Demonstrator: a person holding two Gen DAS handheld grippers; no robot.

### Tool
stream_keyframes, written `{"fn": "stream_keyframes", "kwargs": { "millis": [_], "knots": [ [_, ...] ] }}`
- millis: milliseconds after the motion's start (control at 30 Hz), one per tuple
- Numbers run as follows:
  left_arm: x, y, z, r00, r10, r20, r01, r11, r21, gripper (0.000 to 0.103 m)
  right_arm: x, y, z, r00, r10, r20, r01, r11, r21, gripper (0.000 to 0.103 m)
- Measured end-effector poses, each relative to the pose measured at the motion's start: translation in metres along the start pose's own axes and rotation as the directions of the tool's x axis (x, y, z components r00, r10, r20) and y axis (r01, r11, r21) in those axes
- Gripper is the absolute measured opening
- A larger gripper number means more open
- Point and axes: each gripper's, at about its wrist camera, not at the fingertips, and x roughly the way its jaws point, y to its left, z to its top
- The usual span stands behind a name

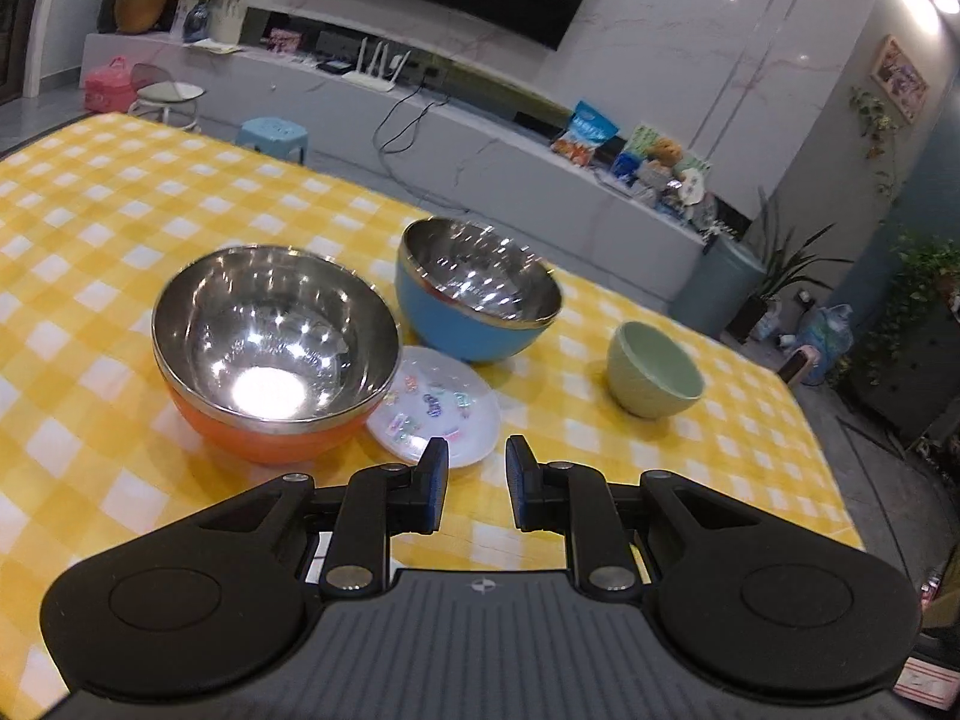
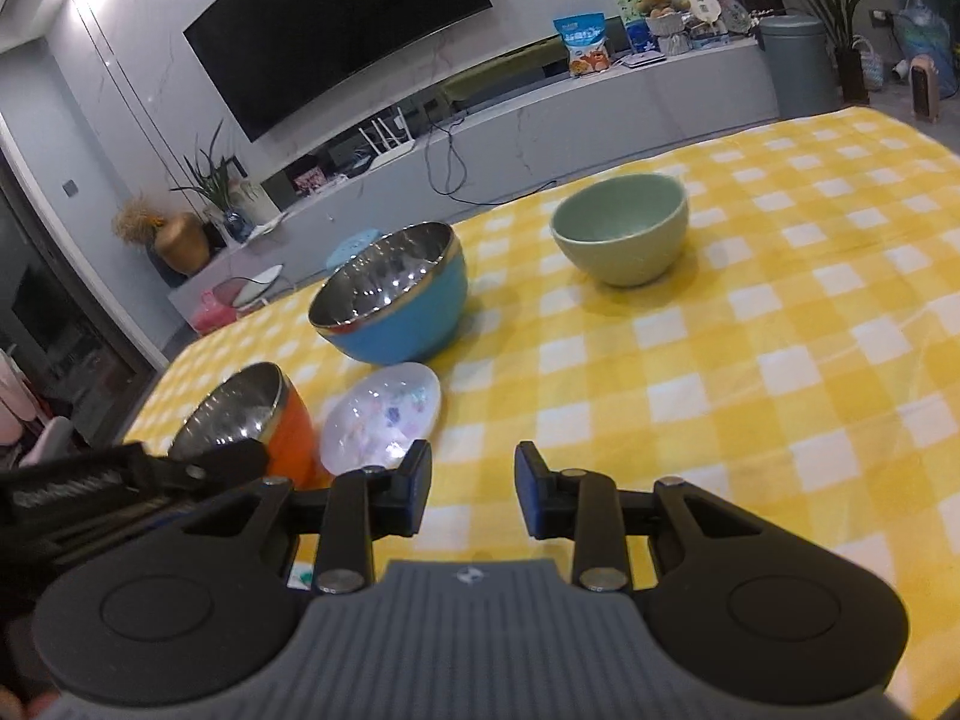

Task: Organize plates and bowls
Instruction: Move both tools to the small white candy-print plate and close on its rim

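Note:
An orange steel-lined bowl (image 1: 270,354) sits on the checked table, touching a small white patterned plate (image 1: 438,405). A blue steel-lined bowl (image 1: 474,294) stands behind the plate, and a green ceramic bowl (image 1: 651,369) is to the right. My left gripper (image 1: 477,483) is open and empty, just in front of the plate's near edge. In the right wrist view my right gripper (image 2: 474,486) is open and empty above the cloth, right of the plate (image 2: 384,414) and orange bowl (image 2: 252,414). The blue bowl (image 2: 396,300) and green bowl (image 2: 621,228) lie farther back.
The yellow checked tablecloth (image 2: 750,390) covers the table; its far edge (image 1: 336,180) faces a TV console with a router and snacks. The left gripper's body (image 2: 90,492) shows at the right wrist view's left edge. Stools (image 1: 273,135) stand beyond the table.

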Motion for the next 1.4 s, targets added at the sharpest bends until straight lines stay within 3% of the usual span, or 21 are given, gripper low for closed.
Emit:
{"fn": "stream_keyframes", "kwargs": {
  "millis": [400, 733, 867, 1100, 1200, 1267, 1400],
  "knots": [
    [0.038, 0.018, 0.001, 0.991, 0.104, -0.084, -0.115, 0.984, -0.137, 0.022, 0.053, 0.006, 0.012, 0.996, 0.060, -0.064, -0.057, 0.997, 0.051, 0.024],
    [0.060, 0.027, 0.008, 0.986, 0.125, -0.112, -0.146, 0.969, -0.197, 0.022, 0.086, 0.008, 0.016, 0.989, 0.057, -0.133, -0.048, 0.996, 0.075, 0.024],
    [0.066, 0.032, 0.011, 0.987, 0.109, -0.122, -0.138, 0.954, -0.265, 0.022, 0.095, 0.007, 0.018, 0.988, 0.064, -0.141, -0.050, 0.994, 0.101, 0.024],
    [0.078, 0.033, 0.012, 0.979, 0.136, -0.152, -0.173, 0.949, -0.265, 0.025, 0.100, 0.006, 0.018, 0.986, 0.059, -0.158, -0.043, 0.994, 0.101, 0.024],
    [0.078, 0.034, 0.011, 0.978, 0.143, -0.151, -0.178, 0.952, -0.251, 0.016, 0.100, 0.006, 0.016, 0.985, 0.072, -0.159, -0.056, 0.993, 0.101, 0.016],
    [0.077, 0.035, 0.010, 0.979, 0.136, -0.151, -0.171, 0.953, -0.249, 0.015, 0.099, 0.007, 0.016, 0.984, 0.088, -0.155, -0.073, 0.992, 0.100, 0.006],
    [0.075, 0.035, 0.009, 0.981, 0.122, -0.151, -0.156, 0.959, -0.237, 0.013, 0.095, 0.008, 0.016, 0.986, 0.070, -0.153, -0.057, 0.994, 0.092, 0.001]
  ]
}}
